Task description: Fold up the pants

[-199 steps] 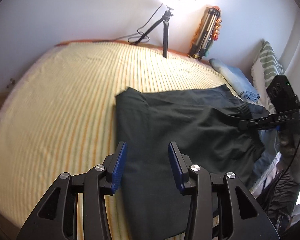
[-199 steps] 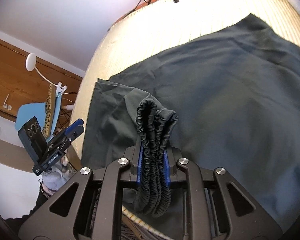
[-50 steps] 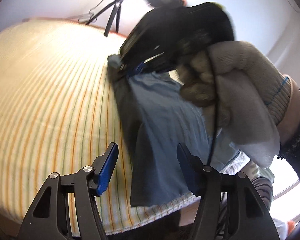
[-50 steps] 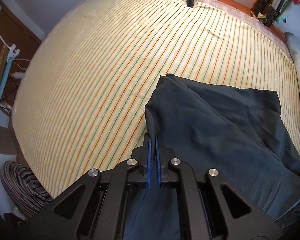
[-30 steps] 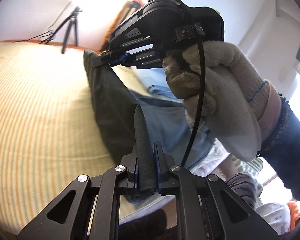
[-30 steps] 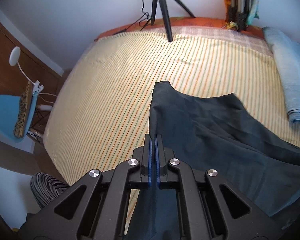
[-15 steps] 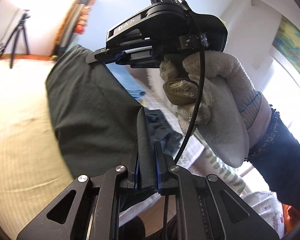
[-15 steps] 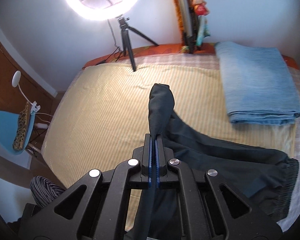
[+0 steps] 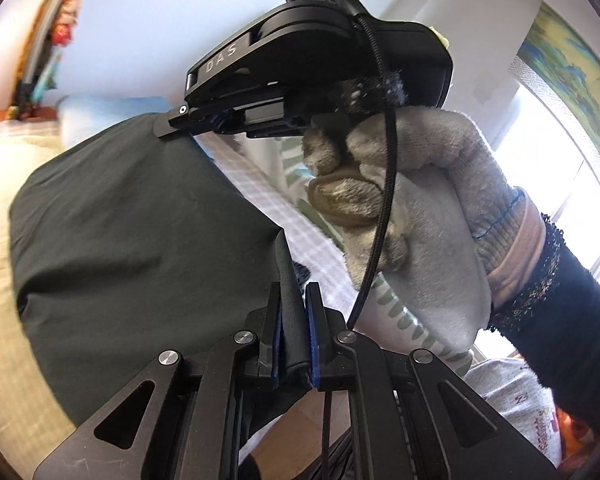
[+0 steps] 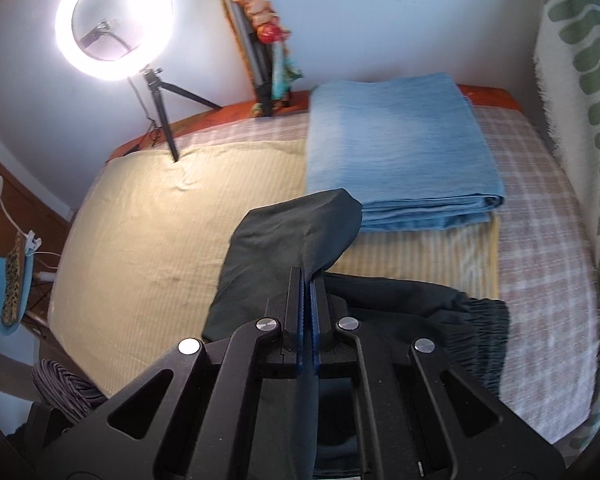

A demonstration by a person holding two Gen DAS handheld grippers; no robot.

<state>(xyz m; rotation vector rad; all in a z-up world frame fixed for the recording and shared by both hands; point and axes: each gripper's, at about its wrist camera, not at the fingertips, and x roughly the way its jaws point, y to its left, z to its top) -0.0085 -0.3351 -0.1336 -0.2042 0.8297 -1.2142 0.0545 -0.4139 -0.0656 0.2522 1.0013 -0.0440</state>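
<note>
— Where are the pants (image 9: pixel 132 232)?
— Lifted over the bed (image 10: pixel 148 240), waistband trailing near the blue blanket (image 10: pixel 396 152).
— Held how?
— Left gripper (image 9: pixel 296 320) and right gripper (image 10: pixel 309 280), jaws clamped on the hem edge, probably to carry it over.

Folded blue blanket (image 10: pixel 396 152) on striped bed (image 10: pixel 140 240), lit ring light (image 10: pixel 114 20) on tripod, leaf-patterned pillow (image 10: pixel 580 80)

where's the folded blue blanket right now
In the right wrist view the folded blue blanket lies at the bed's far right, just beyond the lifted dark pants, right of the ring light.
</note>
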